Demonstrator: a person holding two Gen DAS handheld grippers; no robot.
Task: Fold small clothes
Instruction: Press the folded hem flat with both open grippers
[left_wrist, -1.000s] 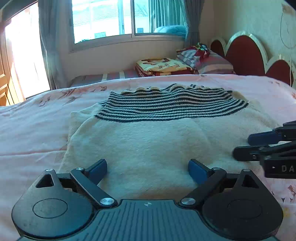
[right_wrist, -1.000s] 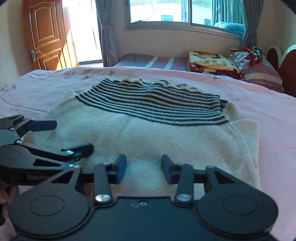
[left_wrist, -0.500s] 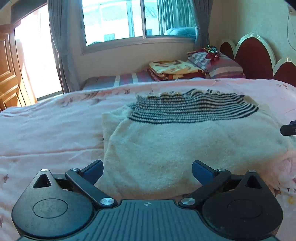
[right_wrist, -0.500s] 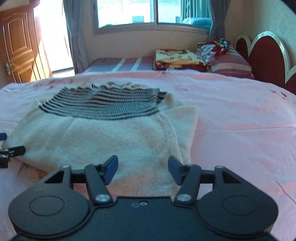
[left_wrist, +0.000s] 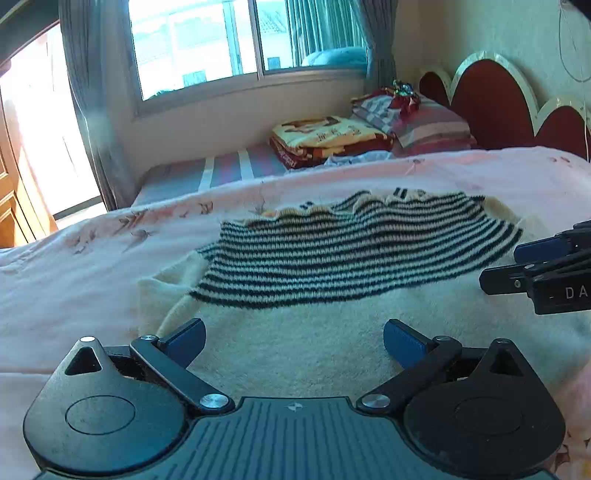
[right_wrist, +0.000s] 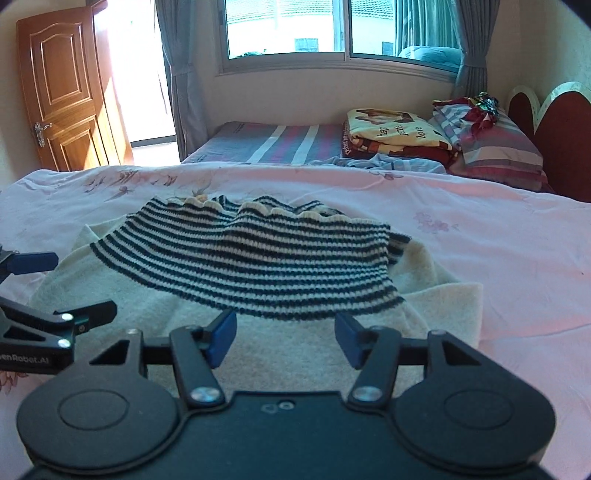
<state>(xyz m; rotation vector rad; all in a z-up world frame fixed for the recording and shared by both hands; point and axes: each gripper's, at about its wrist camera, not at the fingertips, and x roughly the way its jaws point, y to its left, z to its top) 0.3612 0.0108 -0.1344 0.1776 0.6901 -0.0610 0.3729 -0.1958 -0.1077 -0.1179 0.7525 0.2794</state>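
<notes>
A small cream knitted sweater with a navy-and-cream striped band lies flat on the pink bed; it also shows in the right wrist view, stripes at its far side. My left gripper is open and empty, just above the cream near part. My right gripper is open and empty over the near part too. Each gripper shows at the edge of the other's view: the right one, the left one.
The pink floral bedsheet spreads all around the sweater. Folded blankets and a striped pillow lie at the back by the red headboard. A window is behind; a wooden door stands at the far left.
Both grippers had swung apart half a second ago and have come back together over the sweater, now closer to the striped band. The right jaws have opened wider. The sweater has not moved.
</notes>
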